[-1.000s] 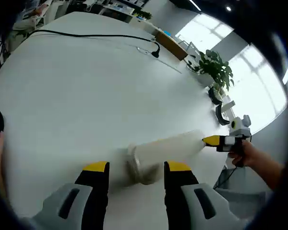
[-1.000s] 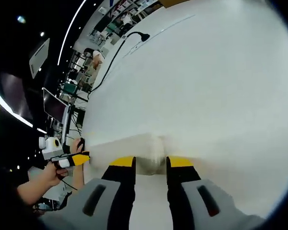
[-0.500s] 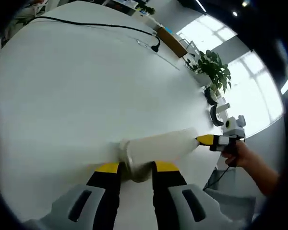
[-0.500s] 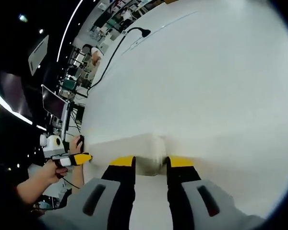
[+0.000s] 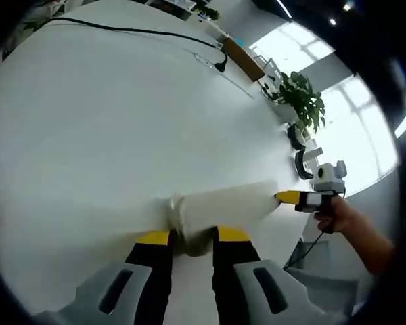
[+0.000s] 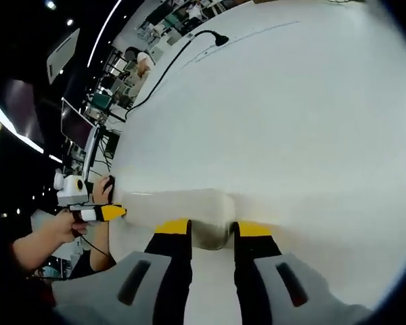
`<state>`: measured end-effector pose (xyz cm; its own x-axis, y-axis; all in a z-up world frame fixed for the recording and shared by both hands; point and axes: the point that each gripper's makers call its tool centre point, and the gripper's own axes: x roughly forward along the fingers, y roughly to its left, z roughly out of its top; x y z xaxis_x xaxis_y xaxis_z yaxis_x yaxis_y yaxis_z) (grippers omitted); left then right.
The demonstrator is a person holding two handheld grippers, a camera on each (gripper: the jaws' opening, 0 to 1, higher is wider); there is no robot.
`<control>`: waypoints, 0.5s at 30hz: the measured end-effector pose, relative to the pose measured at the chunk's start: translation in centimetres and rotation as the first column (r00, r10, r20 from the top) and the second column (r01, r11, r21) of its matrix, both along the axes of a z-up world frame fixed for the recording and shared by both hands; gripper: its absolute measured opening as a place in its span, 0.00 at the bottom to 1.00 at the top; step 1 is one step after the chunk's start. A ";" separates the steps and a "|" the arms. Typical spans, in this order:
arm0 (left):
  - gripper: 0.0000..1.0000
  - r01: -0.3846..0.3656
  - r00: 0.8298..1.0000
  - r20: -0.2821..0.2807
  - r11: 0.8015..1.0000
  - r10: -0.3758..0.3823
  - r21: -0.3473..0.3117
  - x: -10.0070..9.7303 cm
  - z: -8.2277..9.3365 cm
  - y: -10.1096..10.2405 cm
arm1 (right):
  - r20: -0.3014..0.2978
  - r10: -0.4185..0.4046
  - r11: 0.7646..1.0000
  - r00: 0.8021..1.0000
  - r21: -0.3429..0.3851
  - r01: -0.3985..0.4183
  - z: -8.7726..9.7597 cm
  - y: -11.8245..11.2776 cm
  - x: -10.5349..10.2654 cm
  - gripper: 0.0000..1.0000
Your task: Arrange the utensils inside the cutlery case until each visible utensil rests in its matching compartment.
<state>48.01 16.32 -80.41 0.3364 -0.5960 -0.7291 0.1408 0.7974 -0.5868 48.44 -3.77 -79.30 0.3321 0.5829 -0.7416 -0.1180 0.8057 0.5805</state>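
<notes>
Two grippers are clamping one long, frosted white plastic cutlery case (image 5: pixel 220 206) lying on the white table (image 5: pixel 108 115) — the left gripper (image 5: pixel 192 236) pinching one end between its yellow-tipped jaws, the right gripper (image 6: pixel 210 228) pinching the opposite end between its own.

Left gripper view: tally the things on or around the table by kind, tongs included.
Cutlery case: 1
Tongs: 2, left tongs and right tongs
Black cable: 1
Potted plant: 1
Total: 5
</notes>
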 end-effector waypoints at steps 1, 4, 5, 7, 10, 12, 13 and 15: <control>0.21 -0.005 1.000 -0.004 1.000 0.005 -0.003 0.0 0.0 0.0 | -0.004 -0.006 1.000 1.000 0.004 0.006 0.0 -0.1 0.0 0.21; 0.22 -0.009 1.000 -0.004 1.000 0.010 0.008 -0.1 0.2 -0.1 | 0.004 0.012 0.999 1.000 -0.032 -0.012 0.2 -0.1 -0.2 0.21; 0.23 0.009 1.000 0.015 1.000 -0.009 0.023 0.1 0.2 0.0 | -0.006 0.027 0.998 1.000 -0.059 -0.028 0.2 0.0 -0.2 0.21; 0.24 0.025 1.000 0.019 0.999 -0.025 0.041 0.3 -0.1 0.0 | 0.007 0.059 0.992 0.998 -0.115 -0.058 0.3 0.0 -0.1 0.21; 0.26 0.043 0.999 0.022 0.997 -0.044 0.057 0.7 -0.2 -0.2 | -0.004 0.040 0.992 0.999 -0.122 -0.040 0.2 0.2 0.1 0.21; 0.27 0.059 0.998 0.029 0.995 -0.062 0.076 0.7 -0.1 -0.3 | -0.003 0.026 0.993 1.000 -0.112 -0.026 0.0 0.1 0.0 0.21; 0.28 0.062 0.998 0.028 0.995 -0.064 0.077 0.7 -0.1 -0.2 | 0.004 0.022 0.993 1.000 -0.112 -0.021 -0.1 0.1 0.1 0.21; 0.28 0.046 0.998 0.028 0.996 -0.048 0.071 0.9 -0.1 -0.1 | -0.004 -0.006 0.994 1.000 -0.105 0.006 -0.2 -0.1 0.4 0.21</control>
<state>48.91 16.18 -80.48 0.3318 -0.5589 -0.7600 0.1956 0.8288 -0.5242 48.85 -3.85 -79.54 0.3323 0.5001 -0.7997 -0.1106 0.8627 0.4935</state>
